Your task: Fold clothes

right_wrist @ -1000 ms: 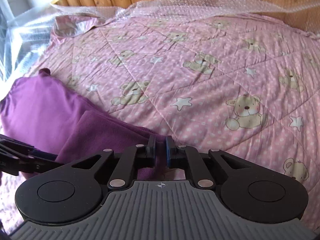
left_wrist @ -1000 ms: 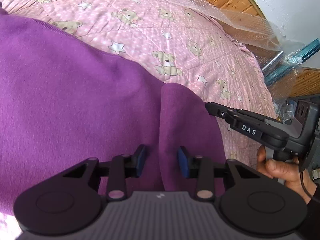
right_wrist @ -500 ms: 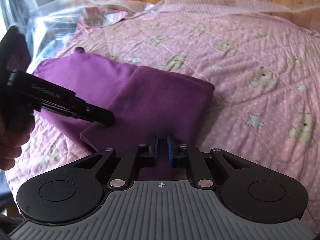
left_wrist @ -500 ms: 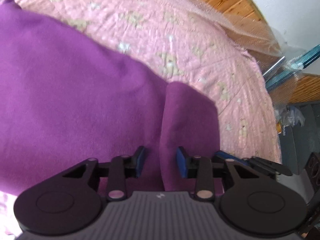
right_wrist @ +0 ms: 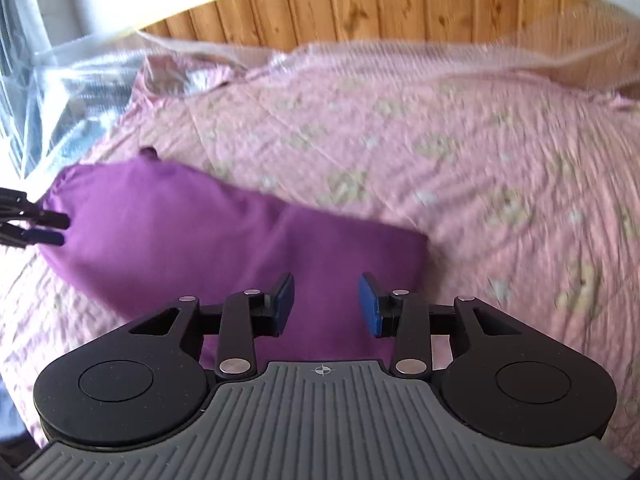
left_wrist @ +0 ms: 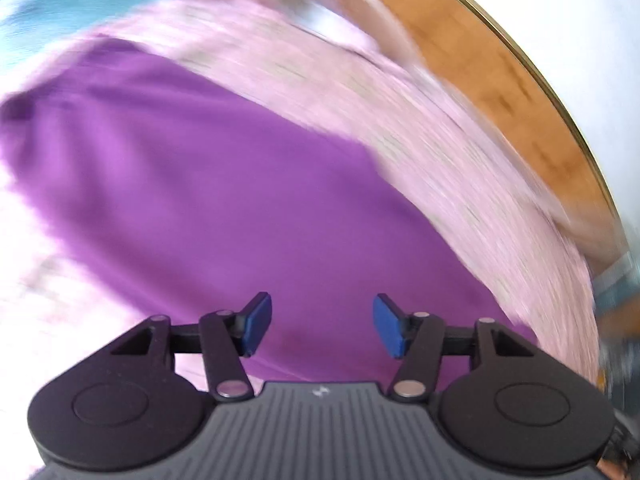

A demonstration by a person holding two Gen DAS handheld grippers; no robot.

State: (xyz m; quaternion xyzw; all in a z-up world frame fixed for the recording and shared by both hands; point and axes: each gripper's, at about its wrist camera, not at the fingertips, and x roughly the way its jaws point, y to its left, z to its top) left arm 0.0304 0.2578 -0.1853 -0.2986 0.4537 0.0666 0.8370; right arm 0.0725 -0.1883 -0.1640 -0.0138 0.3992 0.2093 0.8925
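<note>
A purple garment [right_wrist: 208,236] lies folded on the pink bear-print bedspread [right_wrist: 460,152], with a folded flap on its right part. My right gripper [right_wrist: 326,306] is open and empty above the garment's near right edge. My left gripper [left_wrist: 322,330] is open and empty over the garment [left_wrist: 224,200]; its view is blurred by motion. The left gripper's fingertips [right_wrist: 52,226] show at the garment's left end in the right wrist view.
A wooden headboard [right_wrist: 380,12] runs along the far side of the bed. Clear bubble wrap [right_wrist: 92,76] is bunched at the far left corner and along the headboard. The bedspread stretches to the right of the garment.
My right gripper has opened and let go of the garment's flap, which now lies folded over. My left gripper has opened wider and swung to the garment's left end.
</note>
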